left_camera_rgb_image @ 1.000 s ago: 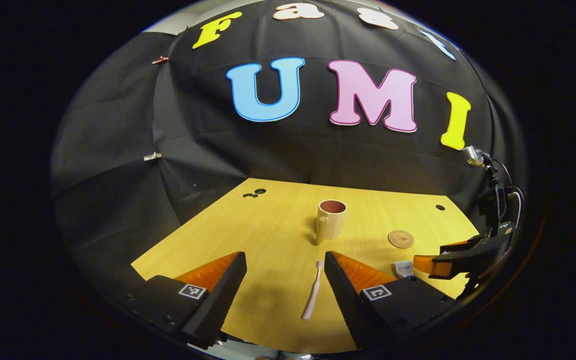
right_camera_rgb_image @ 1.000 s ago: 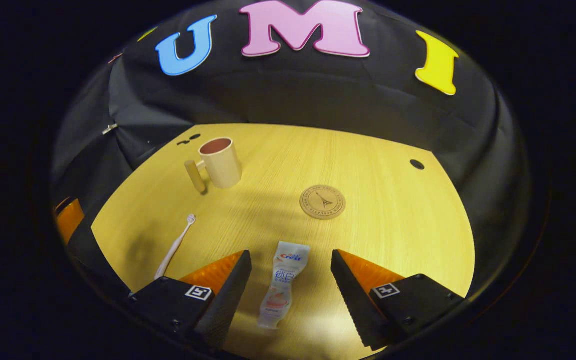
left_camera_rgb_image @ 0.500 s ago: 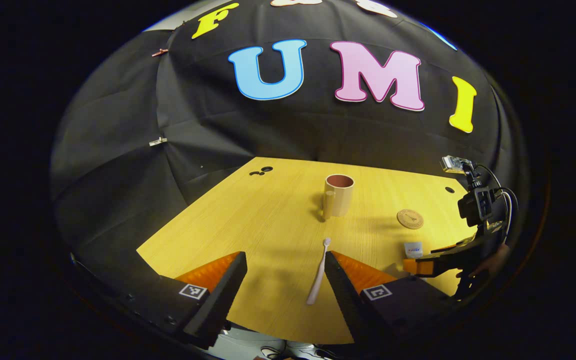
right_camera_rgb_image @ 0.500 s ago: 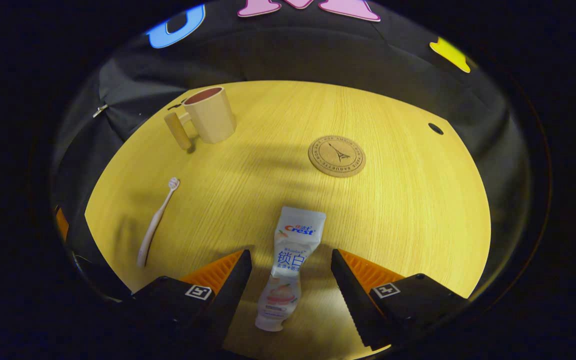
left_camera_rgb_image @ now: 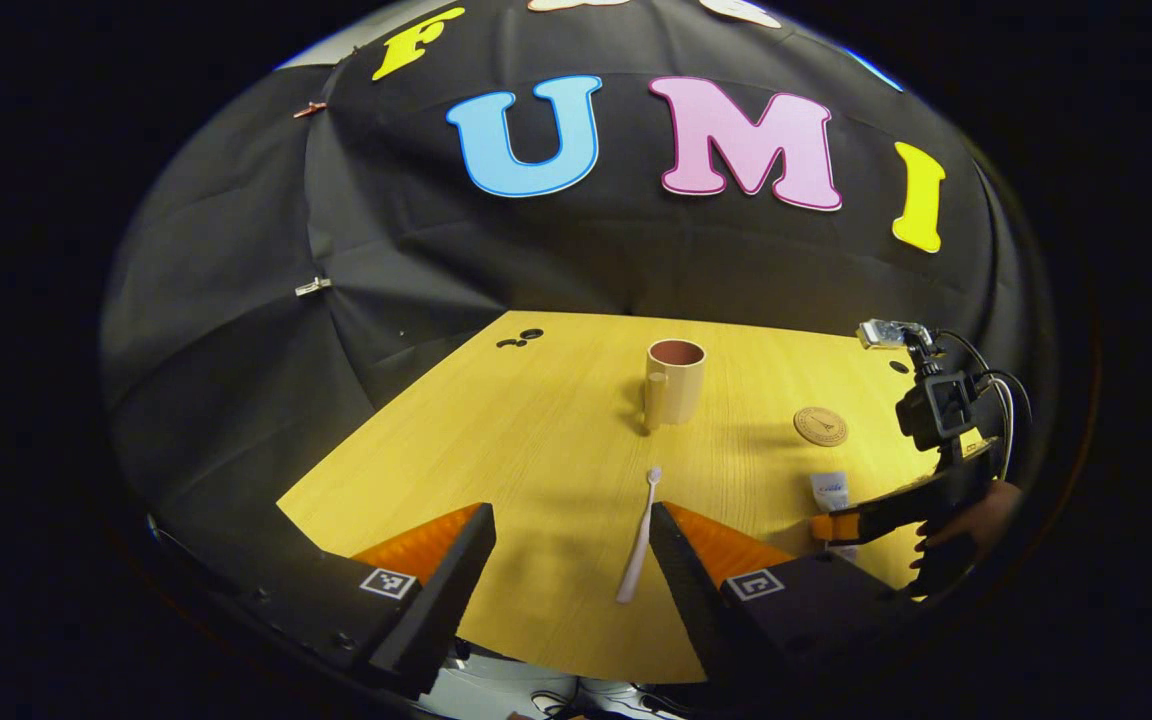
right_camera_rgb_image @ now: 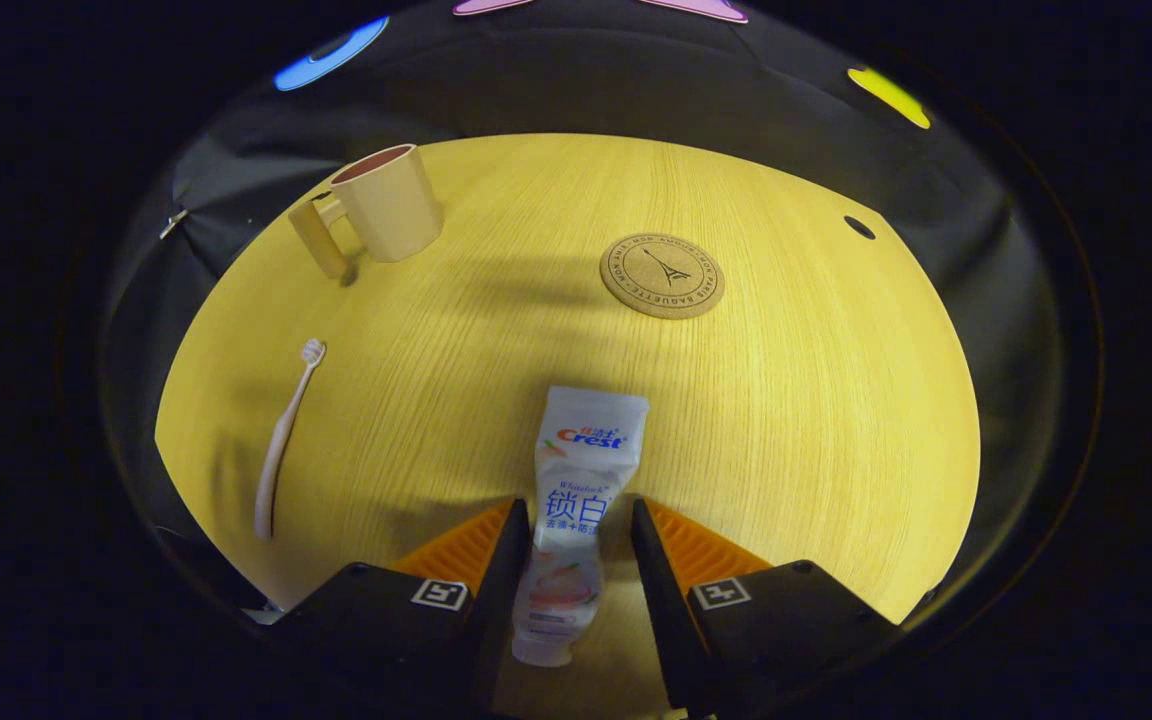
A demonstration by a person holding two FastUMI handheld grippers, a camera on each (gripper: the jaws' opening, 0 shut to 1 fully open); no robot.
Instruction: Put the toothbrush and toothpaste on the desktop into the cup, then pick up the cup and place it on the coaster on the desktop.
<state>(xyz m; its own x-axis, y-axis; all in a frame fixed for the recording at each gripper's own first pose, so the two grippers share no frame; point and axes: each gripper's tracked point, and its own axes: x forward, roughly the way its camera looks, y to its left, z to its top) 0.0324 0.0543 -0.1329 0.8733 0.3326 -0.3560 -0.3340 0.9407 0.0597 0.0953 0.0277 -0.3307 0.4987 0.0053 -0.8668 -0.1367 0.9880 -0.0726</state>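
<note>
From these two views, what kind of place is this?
Likely a staged recording booth, not a home: black cloth wall behind a bare wooden desktop, with just a cup, coaster, toothbrush and toothpaste.

the table, the cloth and the small bits around them

a yellow wood table (left_camera_rgb_image: 536, 440) is seen in the left gripper view, and it is closed in at the back and sides by a black cloth wall (left_camera_rgb_image: 236, 330). two small dark holes (left_camera_rgb_image: 521, 339) are cut side by side near the far left corner of the table. one more dark hole (right_camera_rgb_image: 859, 227) is seen near the far right edge in the right gripper view. a small silver clip (left_camera_rgb_image: 313, 287) is pinned to the cloth on the left, and a reddish clip (left_camera_rgb_image: 308, 108) is pinned higher up. under the near edge of the table, a pale floor with some dark cables (left_camera_rgb_image: 556, 700) can be seen.
</note>
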